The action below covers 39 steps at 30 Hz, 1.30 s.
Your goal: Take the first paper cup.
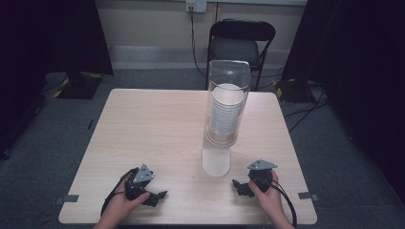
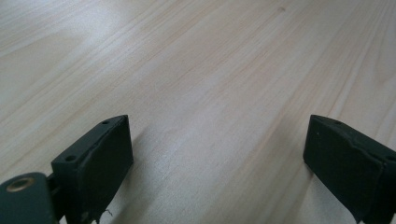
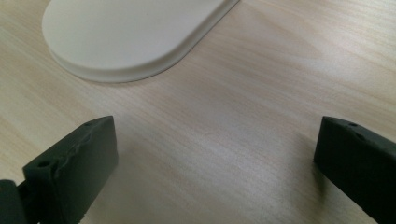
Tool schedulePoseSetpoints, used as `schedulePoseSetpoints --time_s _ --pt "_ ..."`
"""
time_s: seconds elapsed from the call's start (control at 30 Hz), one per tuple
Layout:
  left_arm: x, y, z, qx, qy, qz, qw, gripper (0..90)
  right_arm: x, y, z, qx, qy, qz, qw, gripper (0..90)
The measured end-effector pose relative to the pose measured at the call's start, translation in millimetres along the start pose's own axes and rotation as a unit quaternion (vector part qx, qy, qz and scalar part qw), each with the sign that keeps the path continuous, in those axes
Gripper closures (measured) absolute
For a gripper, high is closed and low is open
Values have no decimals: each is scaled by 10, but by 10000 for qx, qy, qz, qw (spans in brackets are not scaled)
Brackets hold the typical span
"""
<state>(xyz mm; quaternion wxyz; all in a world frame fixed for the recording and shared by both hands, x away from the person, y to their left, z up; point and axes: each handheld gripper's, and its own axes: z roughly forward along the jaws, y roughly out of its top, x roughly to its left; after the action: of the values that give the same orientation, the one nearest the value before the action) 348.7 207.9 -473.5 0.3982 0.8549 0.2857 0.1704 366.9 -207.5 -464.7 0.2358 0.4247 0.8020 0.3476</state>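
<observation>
Both jaws spread empty: left hand-held gripper [image 1: 161, 194], right hand-held gripper [image 1: 235, 183], flanking cup dispenser [image 1: 224, 114]

I am seated in what looks like a lab or recording room, not a home. My light wooden table [image 1: 157, 129] stands alone on grey carpet [image 1: 57, 143], with small tape marks [image 1: 70, 198] at its near corners. Black curtains [image 1: 52, 33] hang at far left and right. Against the far wall a black folding chair [image 1: 241, 45] stands under a wall socket [image 1: 196, 5], its cable [image 1: 194, 43] running down. More cables [image 1: 305, 105] and yellow-black tape [image 1: 282, 86] lie on the floor at right, and a stand's base [image 1: 79, 86] at far left.
</observation>
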Motion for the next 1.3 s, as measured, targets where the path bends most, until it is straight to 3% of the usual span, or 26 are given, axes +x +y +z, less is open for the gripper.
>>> schedulePoseSetpoints --time_s 0.33,0.4,0.43,0.5,0.53,0.6,0.7,0.9,1.3 --pt "1 0 0 5 -1 7 10000 76 -3 2 0 -11 -10 -4 10000 0" --pt "1 1 0 5 -3 5 10000 76 1 5 -9 -88 28 17 10000 90" --pt "1 1 1 4 -5 4 10000 76 1 20 -31 -140 143 7 9998 187" --pt "0 2 3 5 -13 1 10000 71 9 72 -66 -312 384 9 9988 147" --pt "1 3 3 22 -13 15 10000 69 21 94 -79 -341 352 -3 9988 146" --pt "4 7 6 30 4 34 10000 62 49 151 -108 -499 418 -112 9978 175" --pt "2 11 13 47 -5 29 10000 49 93 282 -142 -898 656 29 9938 175" --pt "3 12 14 53 -3 32 10000 45 137 504 -163 -1265 823 135 9885 175" --pt "5 15 19 53 10 44 10000 37 190 744 -189 -1455 960 46 9847 169"
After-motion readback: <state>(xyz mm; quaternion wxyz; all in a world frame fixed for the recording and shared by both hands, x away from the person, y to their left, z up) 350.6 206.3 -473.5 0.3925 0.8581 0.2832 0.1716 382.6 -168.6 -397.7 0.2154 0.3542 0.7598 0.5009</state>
